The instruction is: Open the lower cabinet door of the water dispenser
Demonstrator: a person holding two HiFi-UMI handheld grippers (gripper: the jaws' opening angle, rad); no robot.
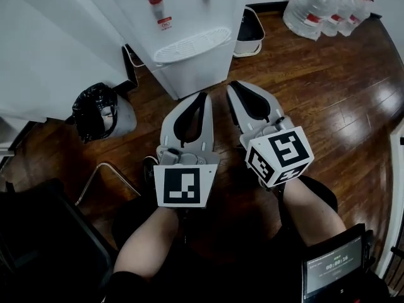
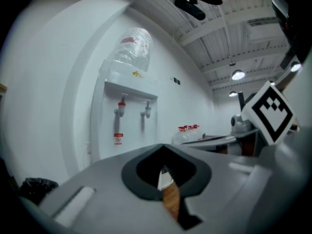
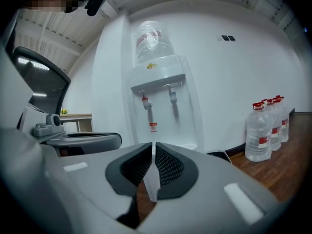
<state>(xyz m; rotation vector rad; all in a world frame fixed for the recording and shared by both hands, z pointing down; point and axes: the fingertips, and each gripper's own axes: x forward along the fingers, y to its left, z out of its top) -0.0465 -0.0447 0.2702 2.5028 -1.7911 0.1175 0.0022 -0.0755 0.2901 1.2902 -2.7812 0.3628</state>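
Note:
A white water dispenser (image 1: 183, 36) stands ahead against the wall, with a red tap (image 1: 155, 0), a drip tray (image 1: 192, 45) and its lower cabinet front (image 1: 197, 74) facing me. In the gripper views the dispenser (image 3: 163, 96) carries a clear bottle (image 3: 152, 40) on top; its lower door is hidden behind the jaws. My left gripper (image 1: 203, 96) and right gripper (image 1: 235, 86) hover side by side a short way in front of the cabinet, both shut with nothing between the pads, touching nothing. From the left gripper view the dispenser (image 2: 127, 116) sits to the left.
A bin with a black bag (image 1: 100, 111) sits left of the dispenser. A small white bin (image 1: 250, 31) stands on its right, and several water bottles (image 1: 323, 6) rest at the far right on the wooden floor (image 1: 334, 87). A chair (image 1: 44, 245) is at lower left.

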